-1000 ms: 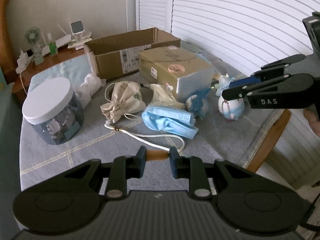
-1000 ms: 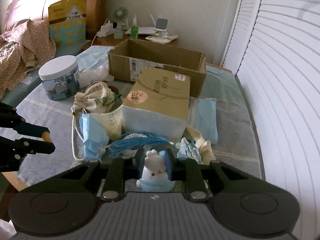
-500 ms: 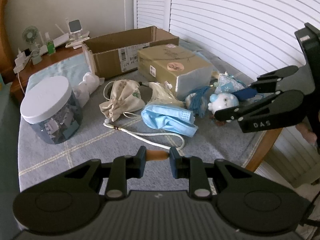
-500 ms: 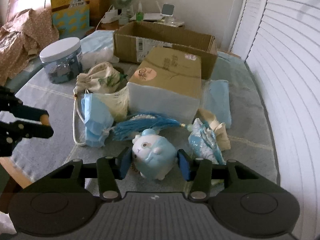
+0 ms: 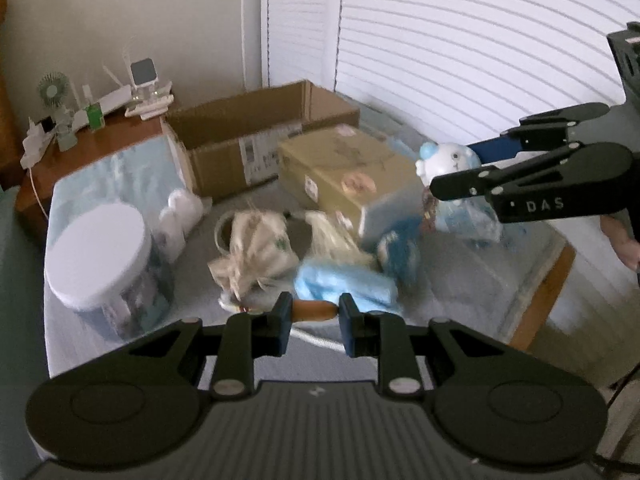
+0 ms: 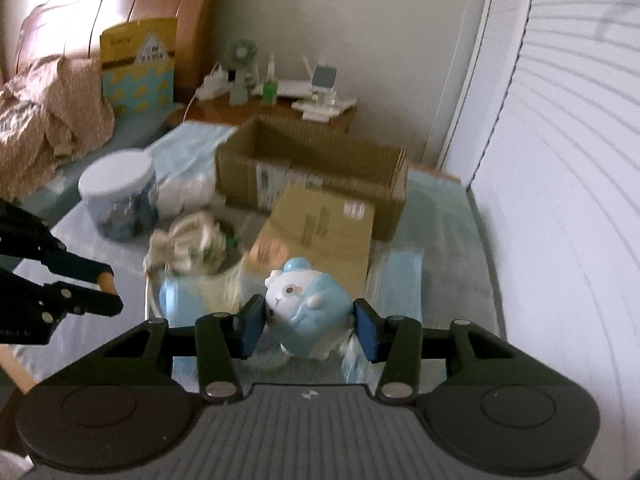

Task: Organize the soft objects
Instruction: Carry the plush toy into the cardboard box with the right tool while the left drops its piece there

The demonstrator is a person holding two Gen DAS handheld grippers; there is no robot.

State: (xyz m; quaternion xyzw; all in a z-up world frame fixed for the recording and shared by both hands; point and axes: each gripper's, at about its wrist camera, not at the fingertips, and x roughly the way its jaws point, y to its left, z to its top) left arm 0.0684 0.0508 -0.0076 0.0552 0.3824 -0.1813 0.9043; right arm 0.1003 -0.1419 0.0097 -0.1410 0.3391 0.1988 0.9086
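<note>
Grippers fill the bottom edge of both wrist views. The black two-finger right gripper has just widened its jaws and carries a small round blue-and-white plush animal toy between its blue pads; the left pad touches the toy's side, while the right pad seems to sit a hair off it, though blur makes that contact hard to judge. In the left wrist view the same toy hangs clear above the table, level with the top of the closed box.

The black two-finger left gripper is clamped shut on a short orange-brown stick-like piece, which spans the narrow gap between its pads. A white cord runs on the cloth just beneath it.

Just past the left gripper lies a crumpled light blue face mask on the grey checked tablecloth. Beside it, to the left, sits a cream drawstring fabric pouch. Further left stands a clear plastic jar with a white lid.

Behind the mask is a closed tan cardboard box, with a blue tassel at its near corner. Behind that stands an open brown cardboard carton. Farthest back, a wooden side table holds a small green fan.
</note>
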